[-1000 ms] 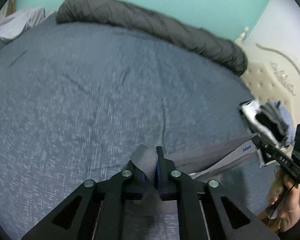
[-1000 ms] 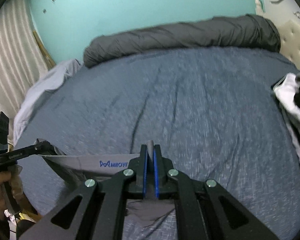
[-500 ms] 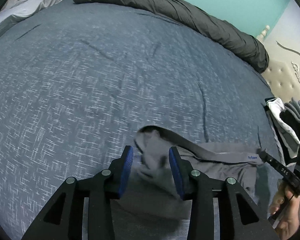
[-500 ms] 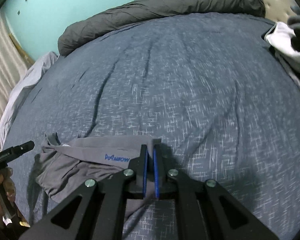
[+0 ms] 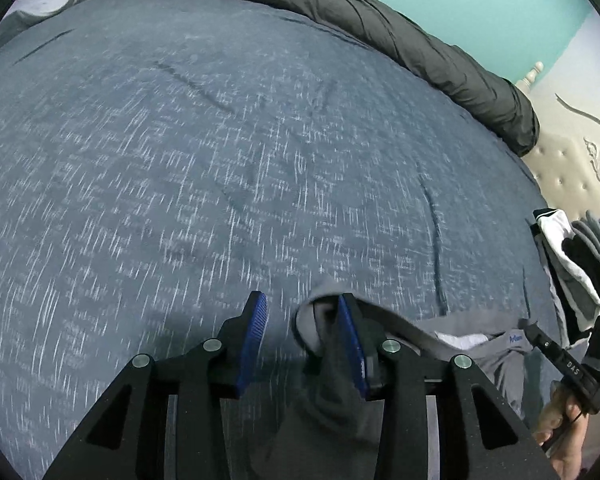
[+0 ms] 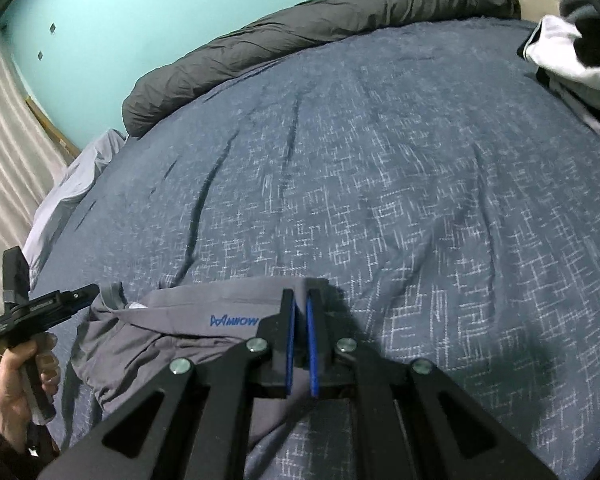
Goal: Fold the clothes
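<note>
- We see the left gripper (image 5: 302, 322) low over a blue-grey patterned bedspread (image 5: 220, 168); its blue-padded jaws stand apart after having just been opening, and they press on nothing.
- A bunched corner of the grey garment (image 5: 320, 392) lies against the inner face of its right-hand finger (image 5: 350, 336); the left-hand pad is bare, with bedspread showing in the gap.
- In the left wrist view the garment runs rightward across the near edge of the bed, its waistband ending at the tip of the right gripper (image 5: 530, 328), which a hand (image 5: 562, 432) holds by its grip.
- In the right wrist view we see the right gripper (image 6: 300, 300) with its jaws drawn almost together, clamped on the top edge of the garment's waistband (image 6: 220, 300), just beside blue lettering (image 6: 234, 321) printed on the band.
- The garment (image 6: 132, 356) lies flat and creased on the bedspread (image 6: 380, 180) to the left of that gripper; the left gripper (image 6: 84, 294) sits at its far corner, held by a hand (image 6: 16, 376).
- A rolled dark grey duvet (image 5: 380, 28) lies along the far edge of the bed, against a turquoise wall (image 6: 140, 4).
- A heap of white, black and grey clothes (image 5: 572, 264) rests at the right-hand side of the bed, near a cream tufted headboard (image 5: 572, 168), well apart from the garment.
- A pale sheet (image 6: 72, 176) hangs off the left-hand side of the bed.
</note>
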`<state>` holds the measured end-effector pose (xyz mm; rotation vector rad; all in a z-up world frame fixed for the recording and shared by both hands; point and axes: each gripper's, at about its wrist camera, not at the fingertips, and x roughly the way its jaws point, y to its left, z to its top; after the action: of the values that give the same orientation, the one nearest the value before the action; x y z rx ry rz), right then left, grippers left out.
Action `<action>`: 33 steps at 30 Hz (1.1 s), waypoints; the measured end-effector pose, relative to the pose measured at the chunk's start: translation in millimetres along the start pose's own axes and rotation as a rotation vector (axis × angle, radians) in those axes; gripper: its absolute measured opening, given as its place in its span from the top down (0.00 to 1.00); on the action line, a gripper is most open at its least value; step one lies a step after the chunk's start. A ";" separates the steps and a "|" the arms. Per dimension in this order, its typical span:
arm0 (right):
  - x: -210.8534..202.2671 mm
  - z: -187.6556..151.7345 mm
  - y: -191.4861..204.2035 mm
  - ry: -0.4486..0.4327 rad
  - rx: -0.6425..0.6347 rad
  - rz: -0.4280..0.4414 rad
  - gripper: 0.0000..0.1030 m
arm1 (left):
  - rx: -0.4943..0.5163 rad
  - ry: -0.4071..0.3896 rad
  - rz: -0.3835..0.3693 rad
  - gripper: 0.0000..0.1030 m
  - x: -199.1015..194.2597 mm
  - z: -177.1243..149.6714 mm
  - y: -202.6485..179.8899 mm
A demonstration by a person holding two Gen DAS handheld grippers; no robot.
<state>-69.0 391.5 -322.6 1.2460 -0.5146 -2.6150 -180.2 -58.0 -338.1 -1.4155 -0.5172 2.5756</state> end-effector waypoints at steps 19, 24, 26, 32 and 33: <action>-6.0 15.4 -7.4 -0.046 0.047 0.056 0.95 | 0.110 -0.056 -0.010 0.98 -10.8 15.0 -18.7; -34.8 31.0 4.0 -0.111 0.027 0.087 0.95 | 0.141 -0.119 -0.033 0.98 -46.3 22.9 -25.5; -48.3 42.9 12.1 -0.131 0.003 0.092 0.95 | 0.160 -0.143 -0.044 0.98 -62.2 29.6 -30.4; -96.2 92.0 36.5 -0.198 -0.090 0.080 0.95 | 0.262 -0.158 -0.075 0.98 -103.3 56.5 -57.2; -102.5 100.6 39.7 -0.207 -0.101 0.075 0.95 | 0.283 -0.152 -0.080 0.98 -108.5 60.4 -60.9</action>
<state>-82.3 410.5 -175.4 0.9146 -0.4467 -2.6838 -174.2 -47.4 -200.3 -1.0922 -0.2103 2.5799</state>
